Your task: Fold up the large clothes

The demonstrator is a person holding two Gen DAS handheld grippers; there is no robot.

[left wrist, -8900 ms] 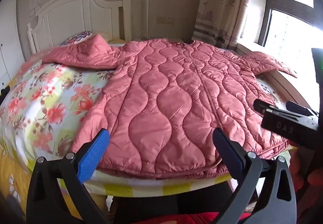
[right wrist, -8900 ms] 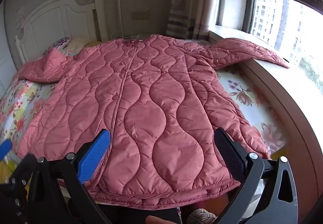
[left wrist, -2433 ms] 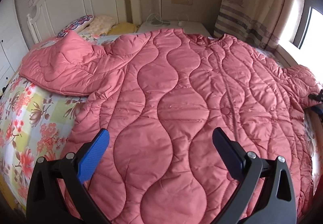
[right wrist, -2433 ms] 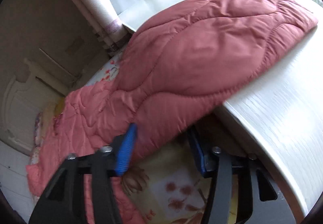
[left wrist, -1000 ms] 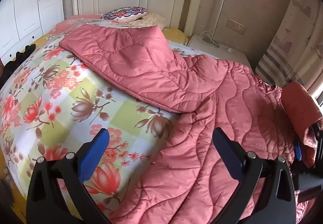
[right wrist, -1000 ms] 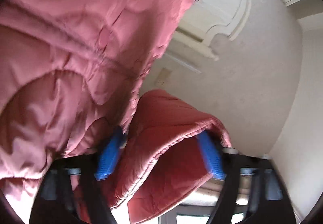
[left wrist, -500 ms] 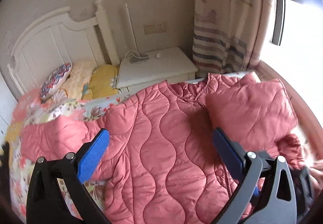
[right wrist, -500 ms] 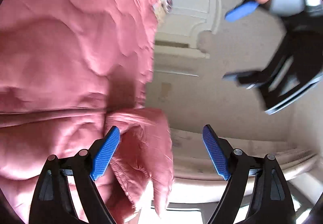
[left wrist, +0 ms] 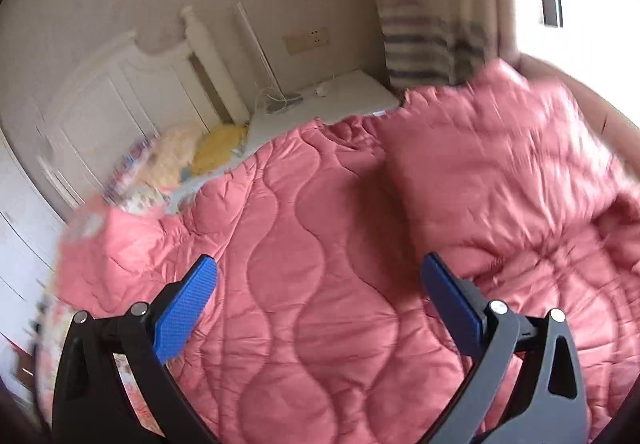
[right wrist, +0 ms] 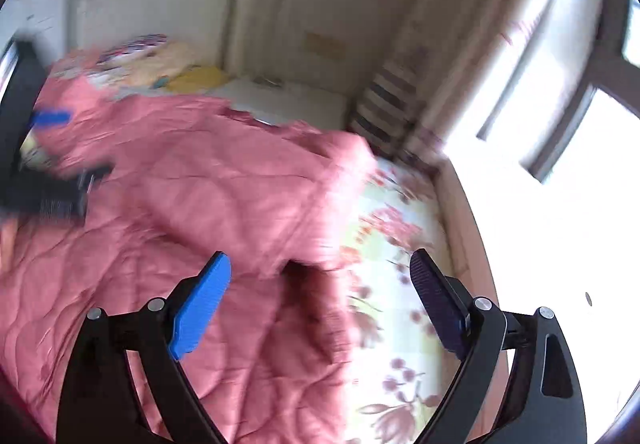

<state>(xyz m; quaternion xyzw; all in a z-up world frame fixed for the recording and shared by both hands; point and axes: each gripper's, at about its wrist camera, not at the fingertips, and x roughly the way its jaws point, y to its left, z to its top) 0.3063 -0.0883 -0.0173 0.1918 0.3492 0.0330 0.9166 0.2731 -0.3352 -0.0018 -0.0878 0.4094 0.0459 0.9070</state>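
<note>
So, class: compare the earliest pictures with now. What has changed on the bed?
The jacket's window-side sleeve, once spread onto the sill, now lies folded over the jacket. The right claw, which carried it, has let go, its jaws opening. The other sleeve stays spread.

A white headboard [left wrist: 132, 84], white nightstand [left wrist: 340, 96], striped curtain [left wrist: 424, 44] and floral bedsheet [right wrist: 400, 264].
</note>
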